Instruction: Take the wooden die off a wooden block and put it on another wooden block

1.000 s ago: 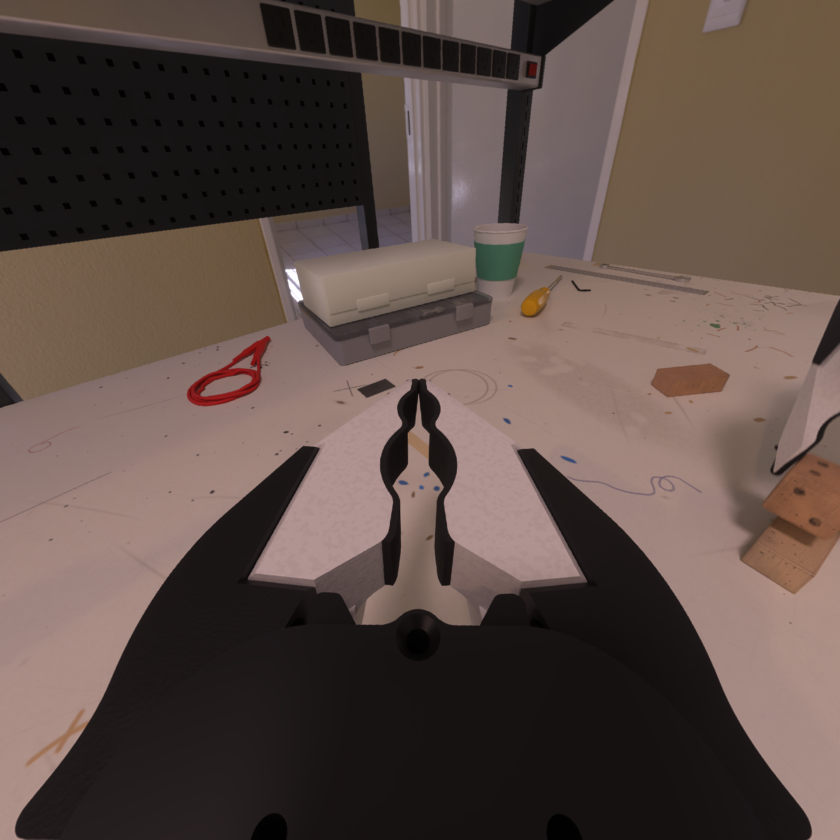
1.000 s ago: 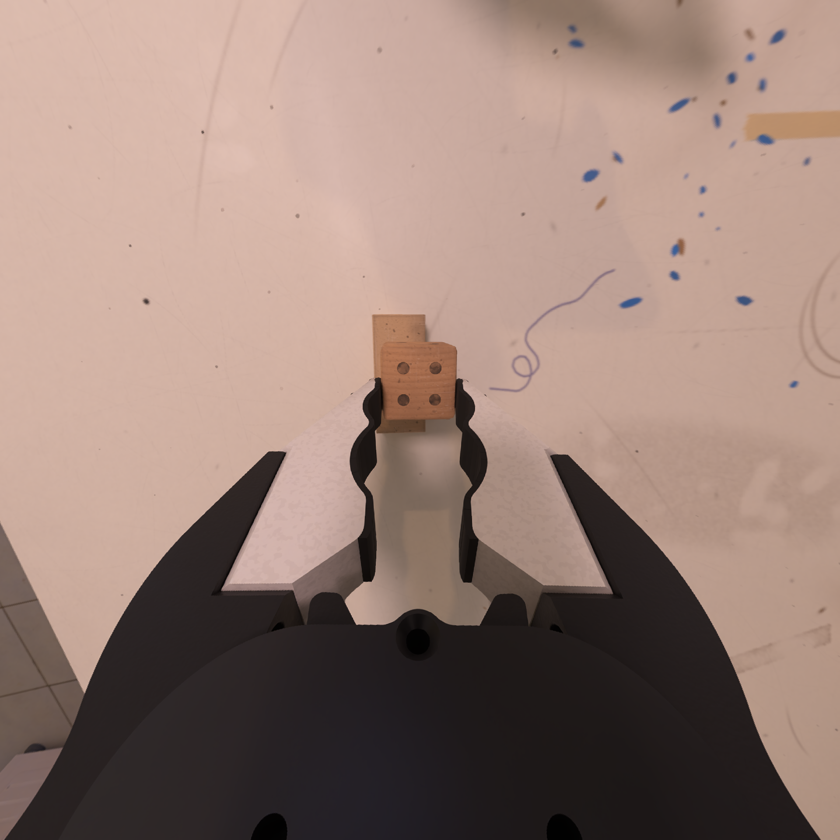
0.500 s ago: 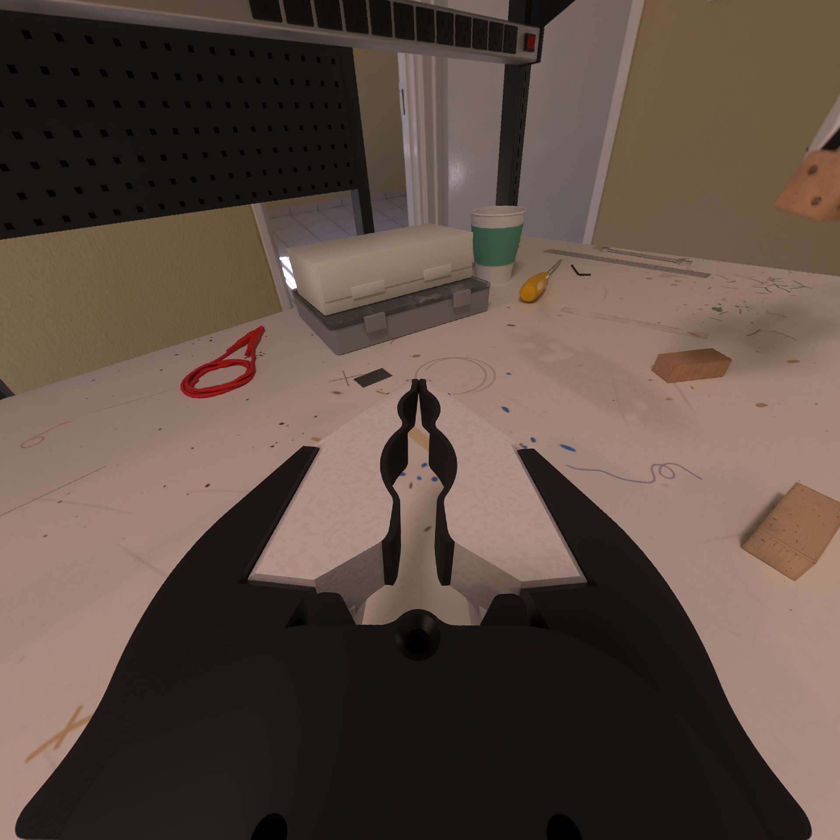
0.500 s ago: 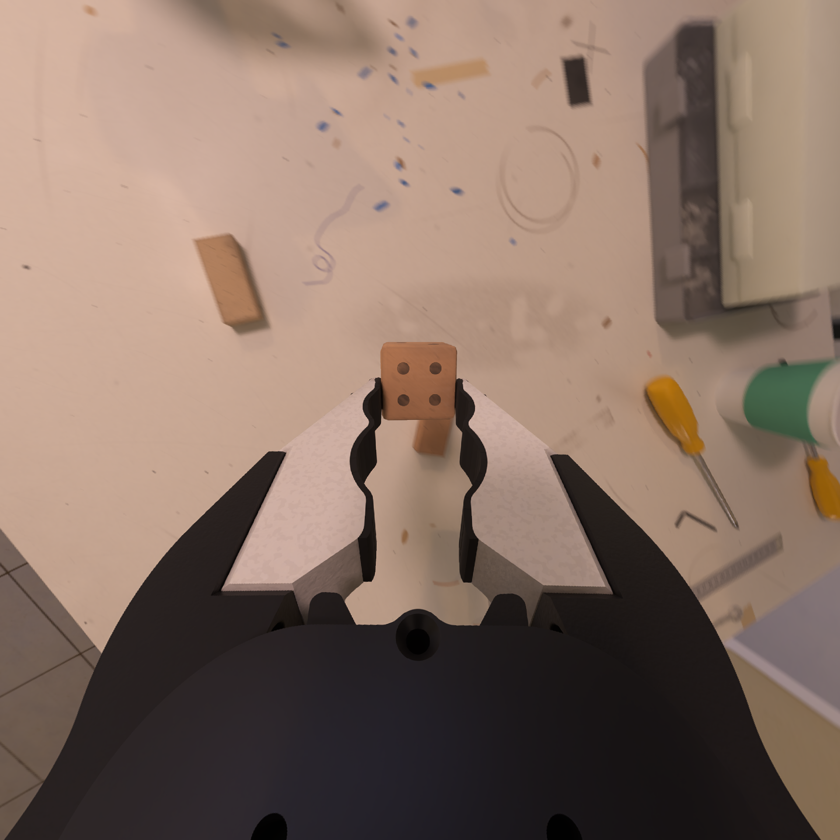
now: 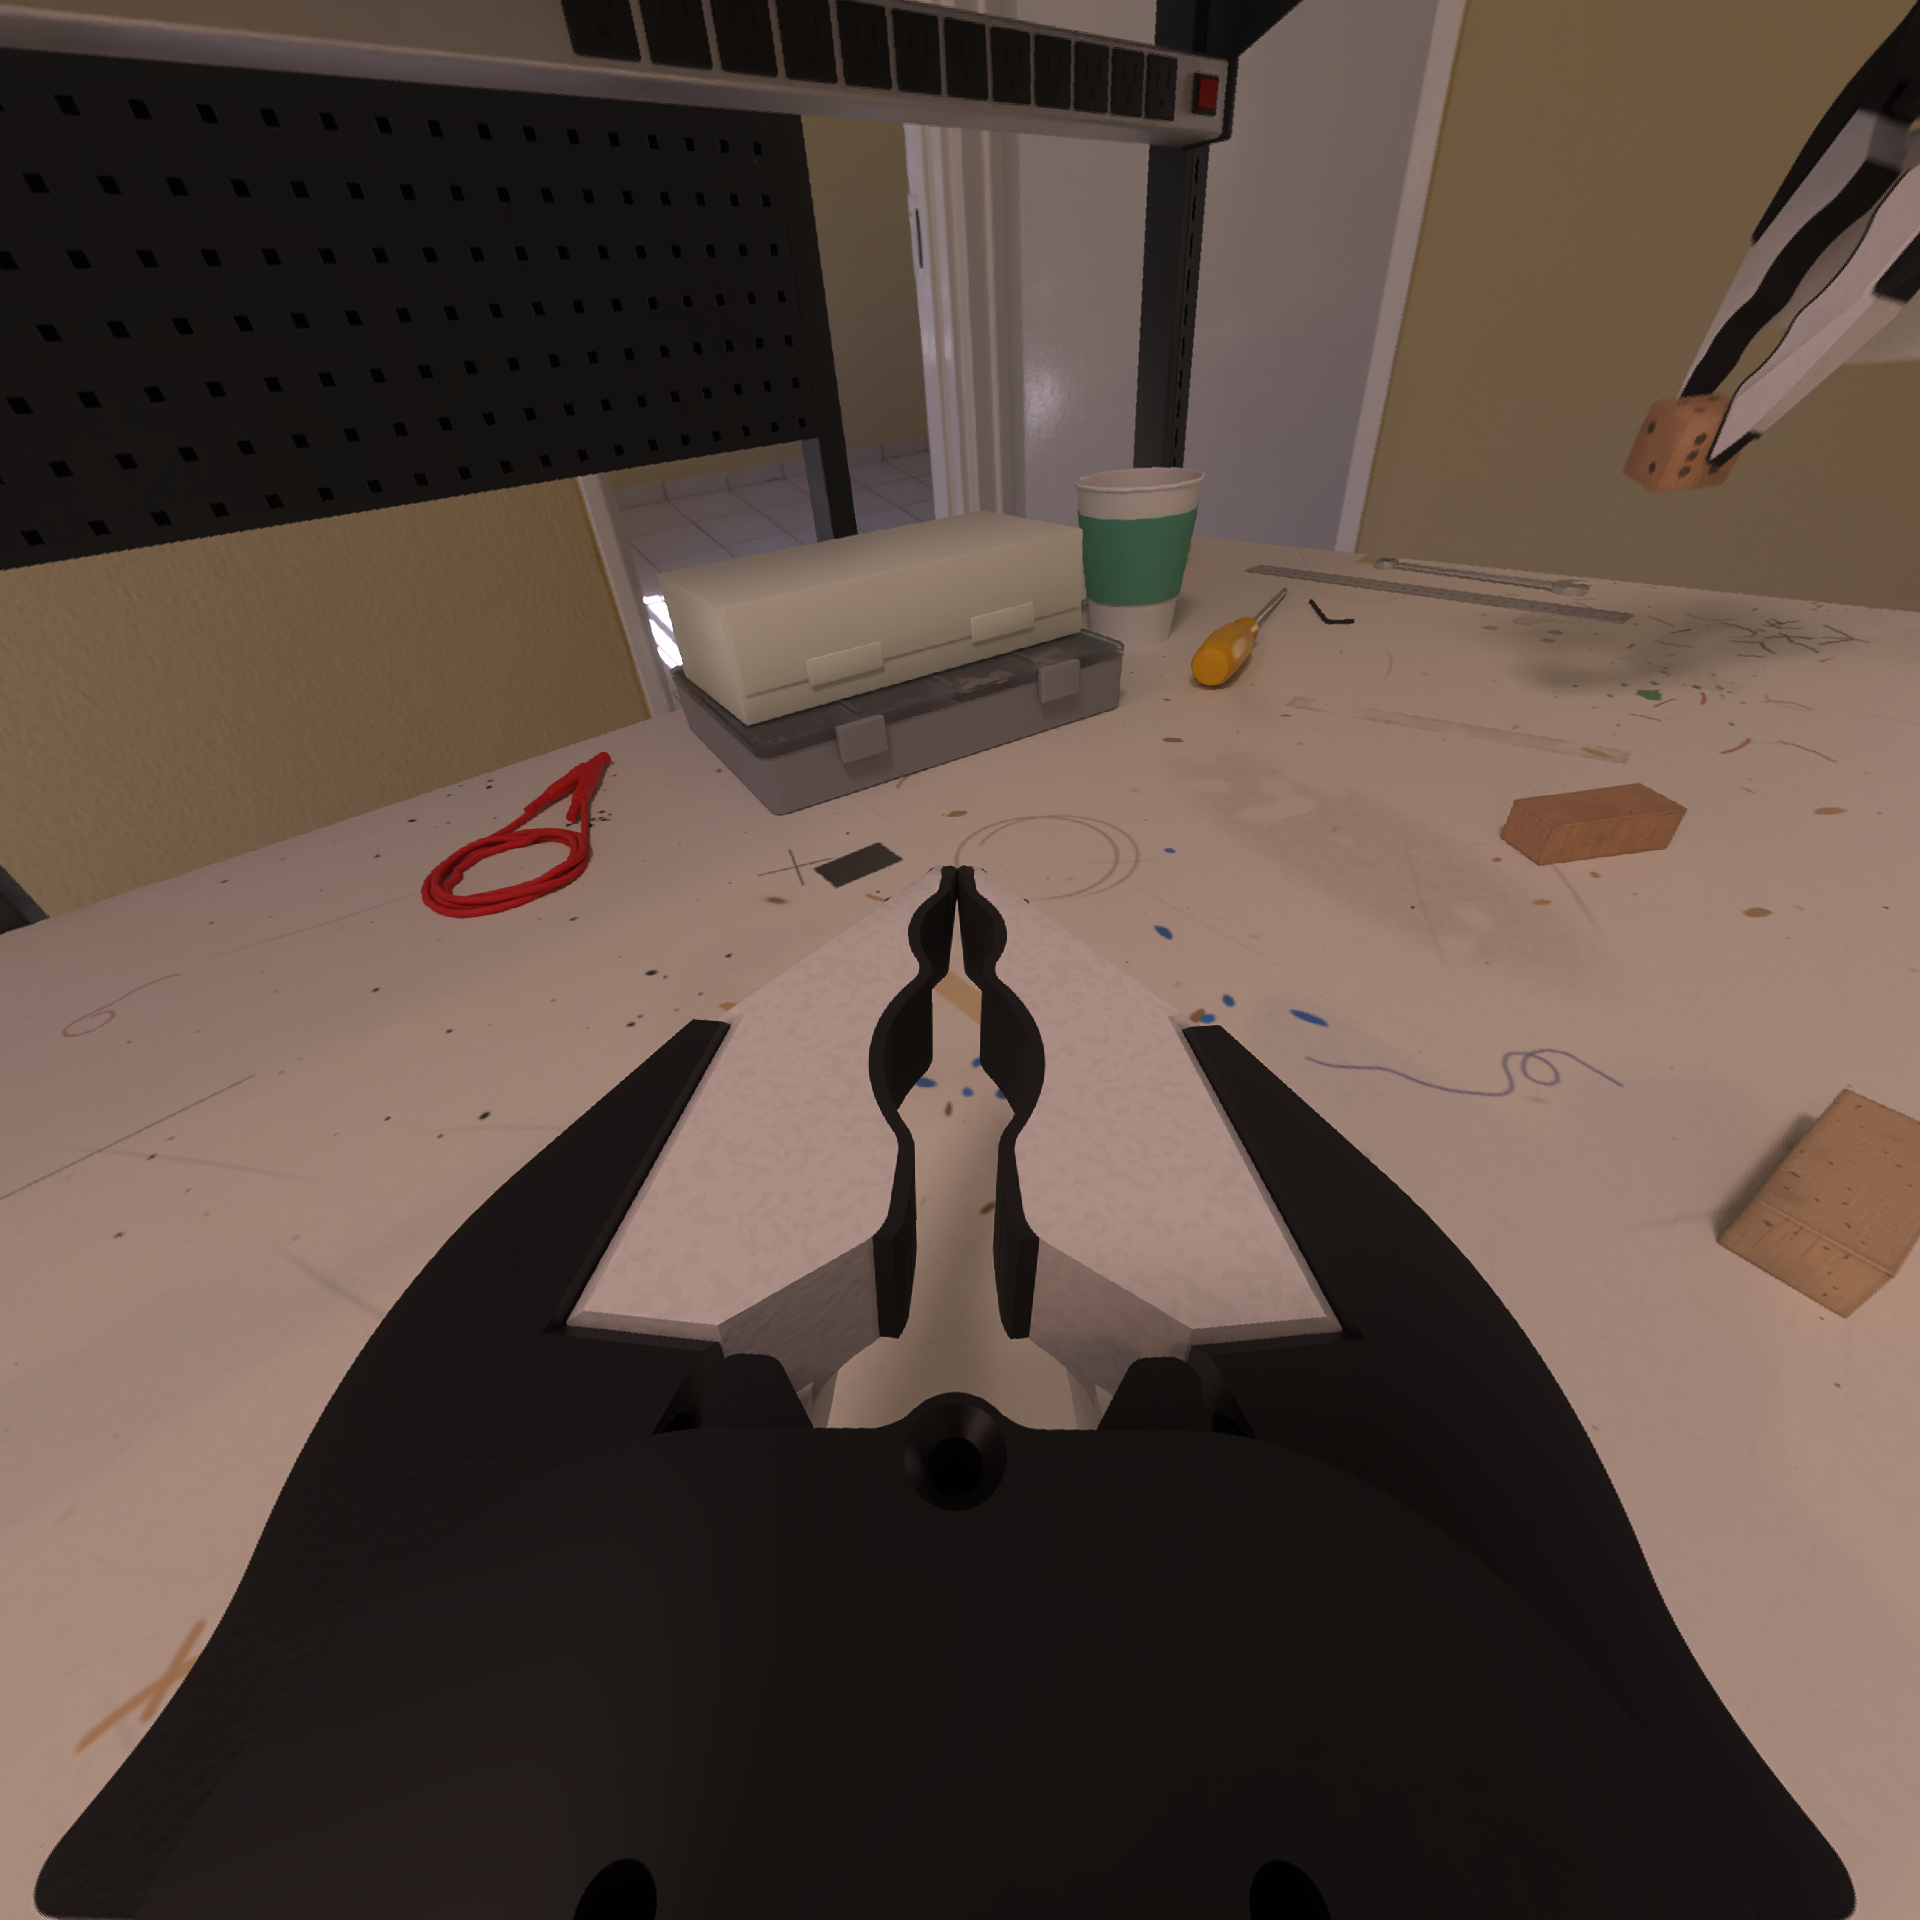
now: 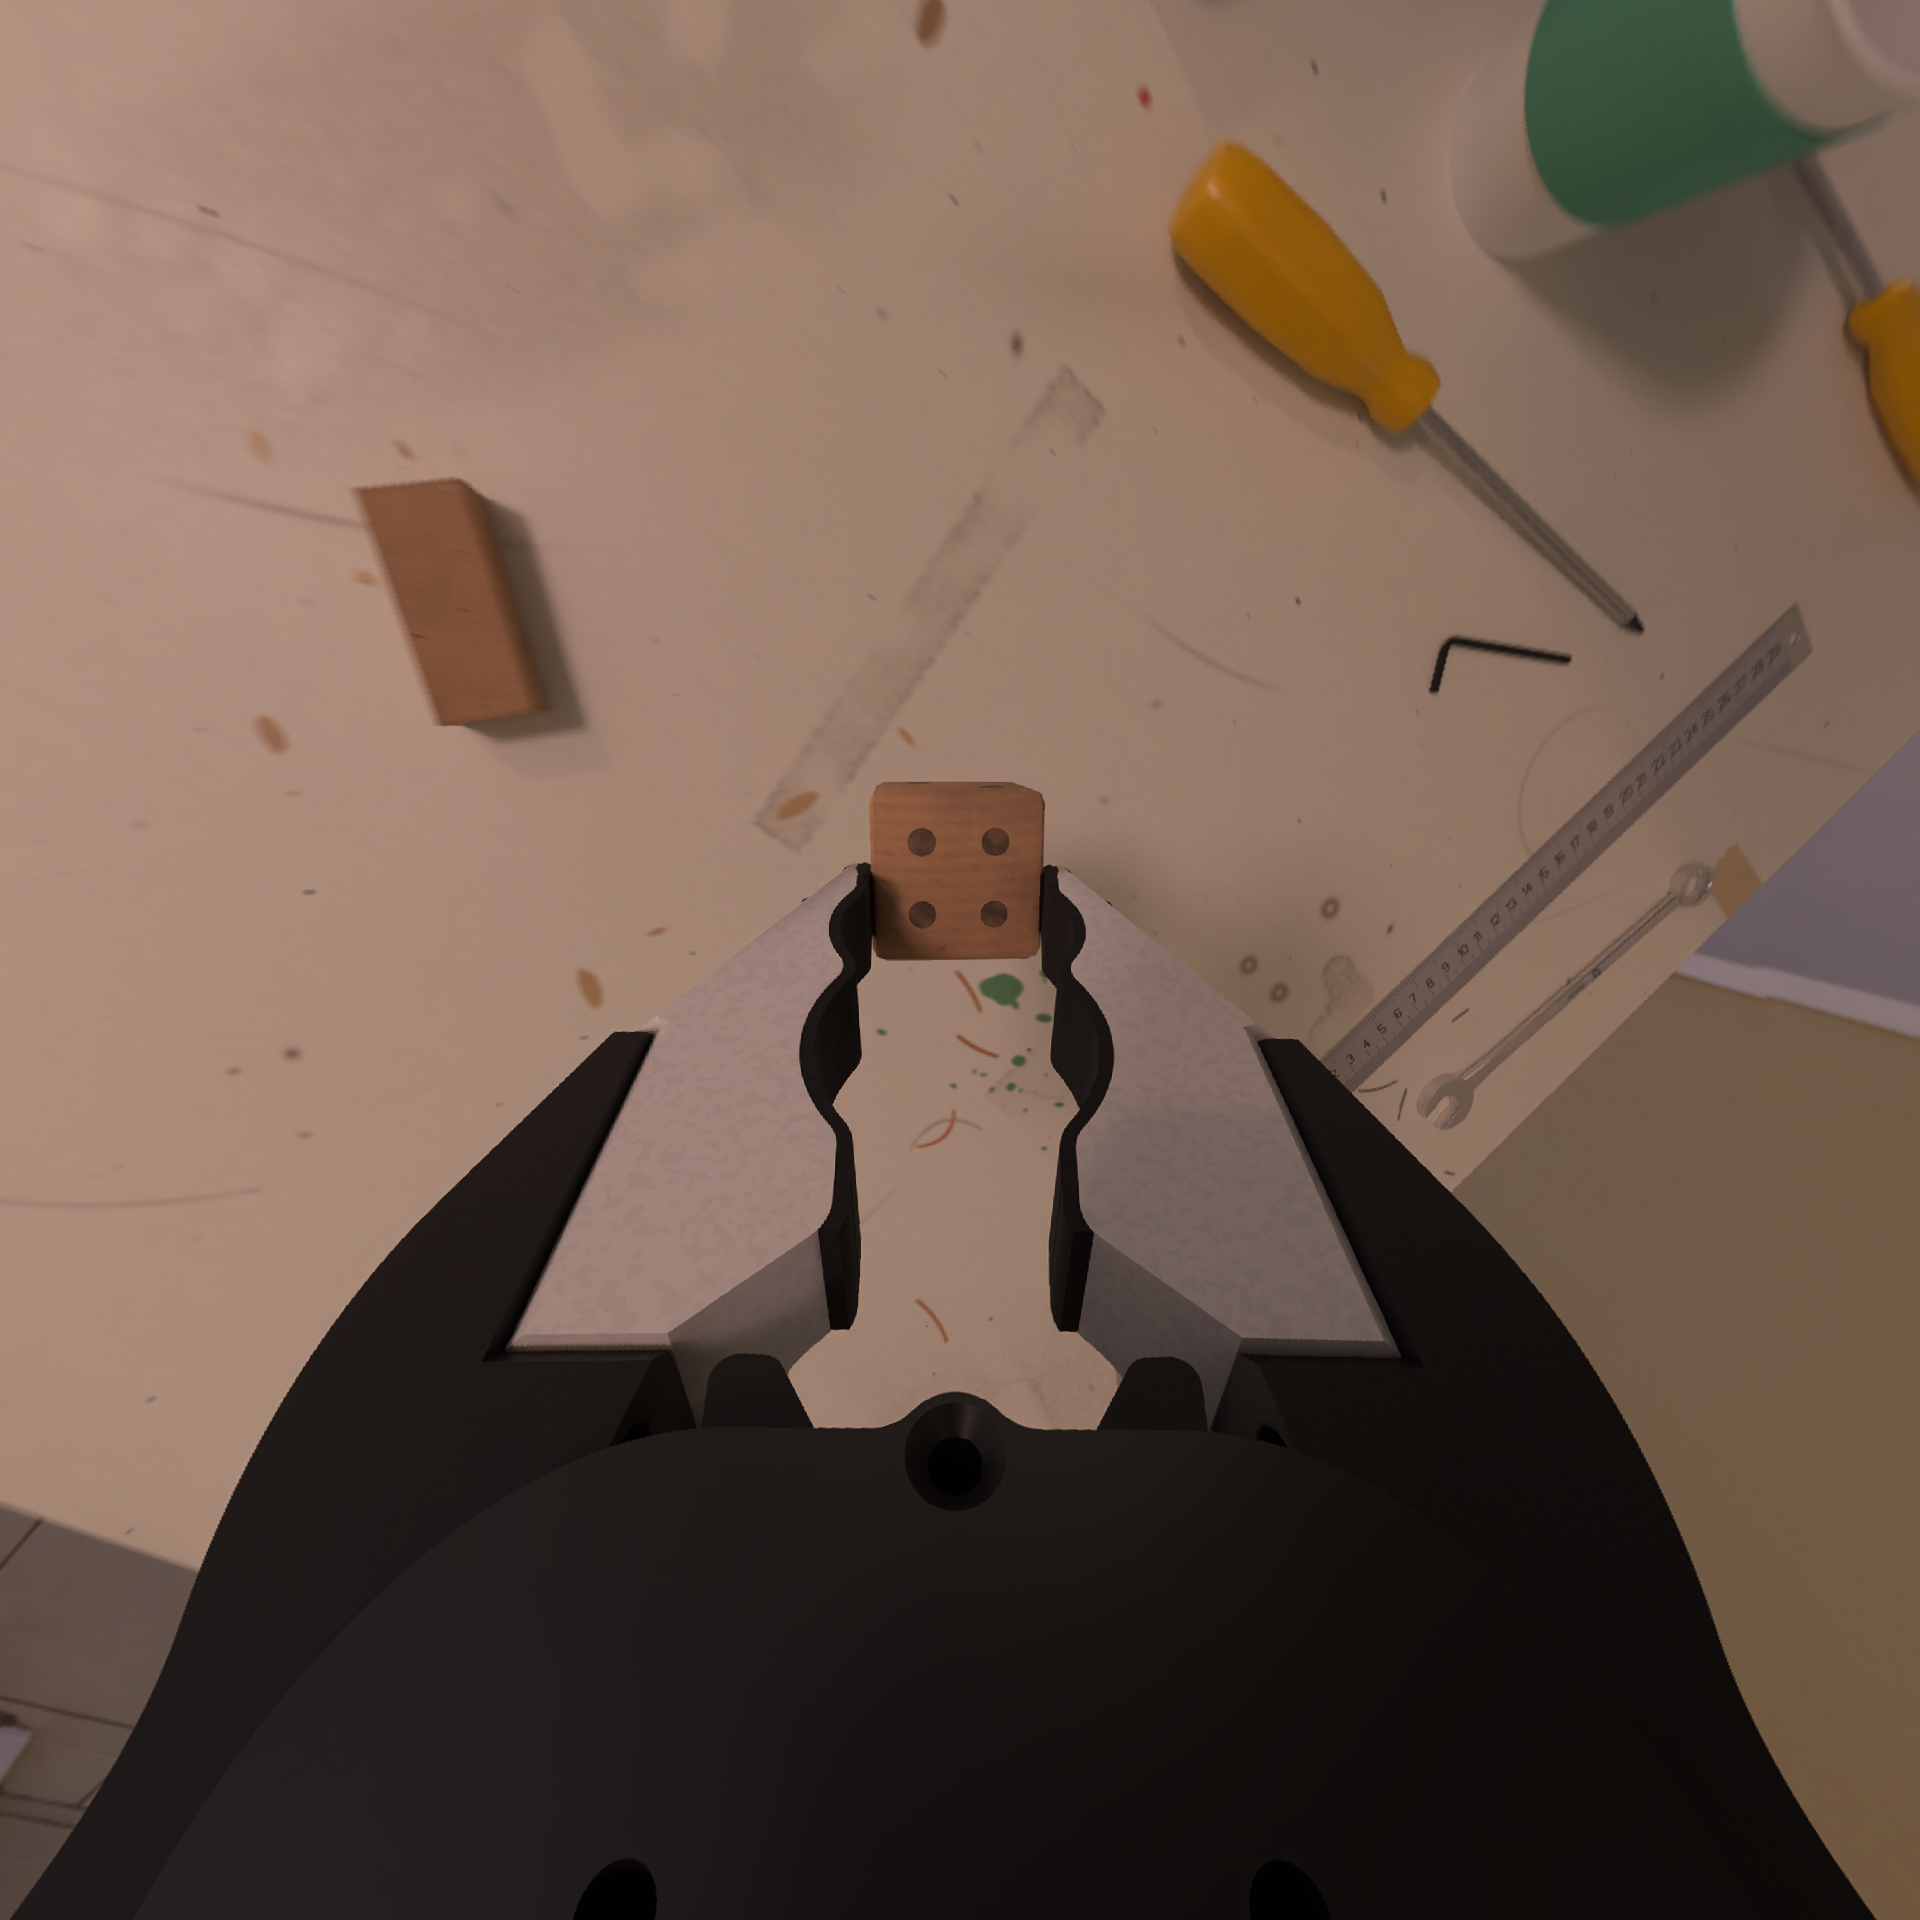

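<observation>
We record the right hand-held gripper (image 6: 956, 914) clamped on one wooden die (image 6: 956, 883), four-pip face toward its camera, held in the air well above the desk (image 6: 727, 260), while the left hand-held gripper (image 5: 956, 883) has its fingertips pressed together on nothing, low over the desk. We count two wooden blocks lying apart with nothing on them: a reddish block (image 5: 1590, 823) farther off and a paler block (image 5: 1829, 1205) nearer the right edge of the left wrist view. We also count two stacked cases (image 5: 883, 644), one cup (image 5: 1138, 551), two yellow-handled screwdrivers (image 6: 1309, 291), one steel ruler (image 6: 1579, 842), one spanner (image 6: 1558, 997), one hex key (image 6: 1486, 660) and one red cable (image 5: 509, 862).
</observation>
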